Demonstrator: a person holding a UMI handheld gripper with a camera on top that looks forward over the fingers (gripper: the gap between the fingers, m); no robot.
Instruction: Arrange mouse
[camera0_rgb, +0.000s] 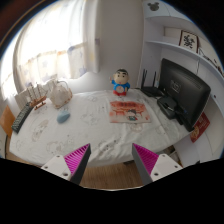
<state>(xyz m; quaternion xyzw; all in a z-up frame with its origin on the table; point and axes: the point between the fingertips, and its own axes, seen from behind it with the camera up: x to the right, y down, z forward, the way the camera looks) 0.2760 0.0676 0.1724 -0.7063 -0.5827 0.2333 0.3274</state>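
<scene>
The gripper (113, 160) was held above the near edge of a table (90, 140), its two fingers apart with nothing between them; the pink pads (77, 158) faced each other across an open gap. The table carried a pale patterned cloth. A small pale-blue object, probably the mouse (64, 117), lay on the cloth well beyond the left finger, toward the left half of the table; its shape was too small to confirm. Near the table's middle, beyond the fingers, lay a red-and-white booklet (130, 111). Behind it, at the far edge, stood a blue figurine (120, 83). To the right stood a dark monitor (186, 92), angled toward the table's centre, with a black router (151, 86) carrying upright antennas just to its left. A keyboard (22, 119) lay at the left edge, and a rack (36, 97) stood beyond it, near a clear bag (62, 94). A curtained window (55, 45) lay behind the table, and white shelves (180, 40) rose above the monitor.
</scene>
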